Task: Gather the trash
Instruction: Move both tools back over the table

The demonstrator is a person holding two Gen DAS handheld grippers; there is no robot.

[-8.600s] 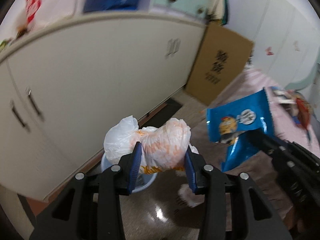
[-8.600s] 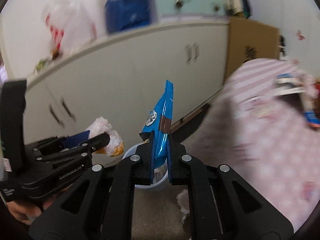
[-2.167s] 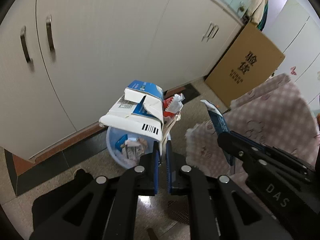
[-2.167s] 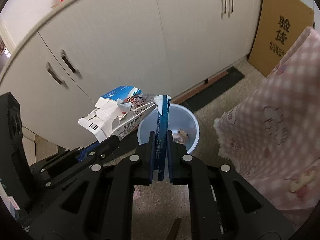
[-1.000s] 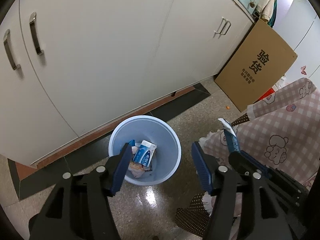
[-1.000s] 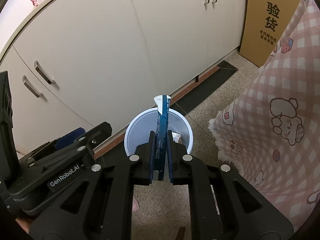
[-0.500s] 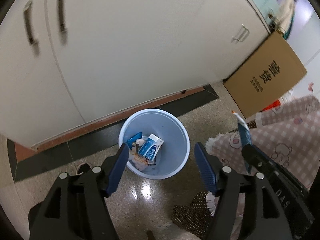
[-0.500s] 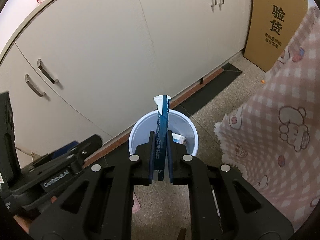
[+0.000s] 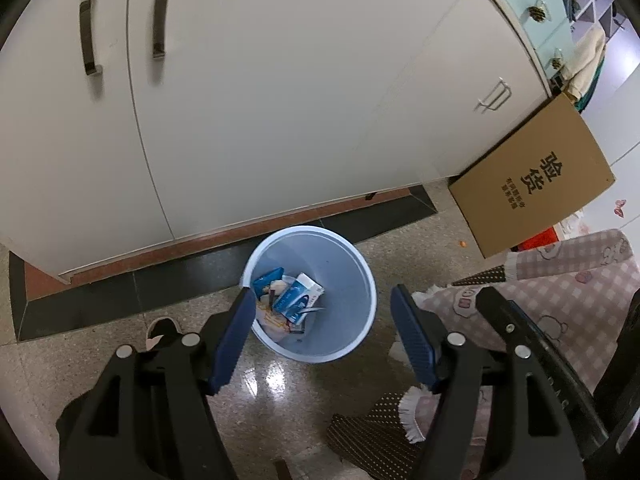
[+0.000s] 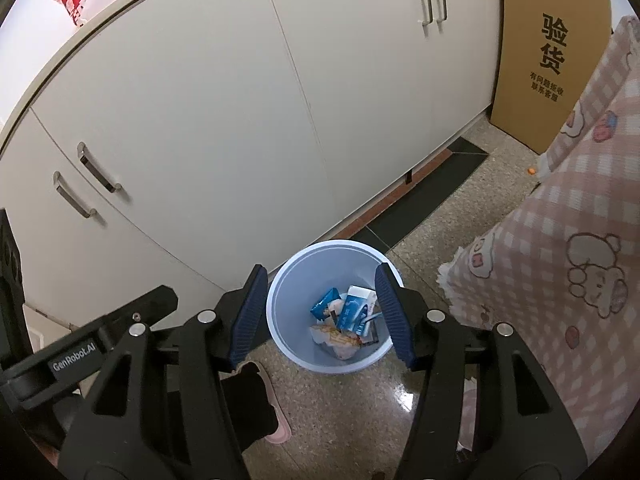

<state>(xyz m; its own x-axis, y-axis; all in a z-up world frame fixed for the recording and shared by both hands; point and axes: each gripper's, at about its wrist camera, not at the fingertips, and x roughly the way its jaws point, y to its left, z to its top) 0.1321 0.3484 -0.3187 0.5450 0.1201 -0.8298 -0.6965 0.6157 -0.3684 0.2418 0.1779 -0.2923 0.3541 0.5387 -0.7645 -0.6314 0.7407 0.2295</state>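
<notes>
Progress, L to R. L gripper [image 9: 322, 336]: jaws apart, nothing between them, hanging over the bin [image 9: 362, 312], which stands on the floor [image 9: 280, 392] just in front of the cabinet [image 9: 260, 100]. In the bin: a blue wrapper [image 10: 325, 299], a blue-white carton [image 10: 354, 309] and an orange-printed bag [image 10: 340, 340], piled low, with plenty of room above. R gripper [image 10: 322, 314]: jaws apart too, empty, also above the bin. So both hands look unloaded; this round of dumping seems done. Further right, a pink checked cloth [image 10: 560, 260] hangs down and a cardboard box [image 10: 548, 52] leans on the cabinet. No loose trash shows on the floor near the bin, bar a tiny orange speck [image 10: 531, 171] by the cloth; can't tell what it is. Whether more trash waits elsewhere, can't tell; if so, next is prob. another pickup trip.

Vs earlier: half a sec ago the R jaws were clamped on a thin blue packet held edge-on over the bin; they have just been opening, and the packet is out of them, prob. in the bin now. L jaws were already apart and empty a sec ago, and have been opening a bit wider. About two sec ago L was clamped on the carton, now lying in the bin. L view also sits rolled a bit, bin more centred.
</notes>
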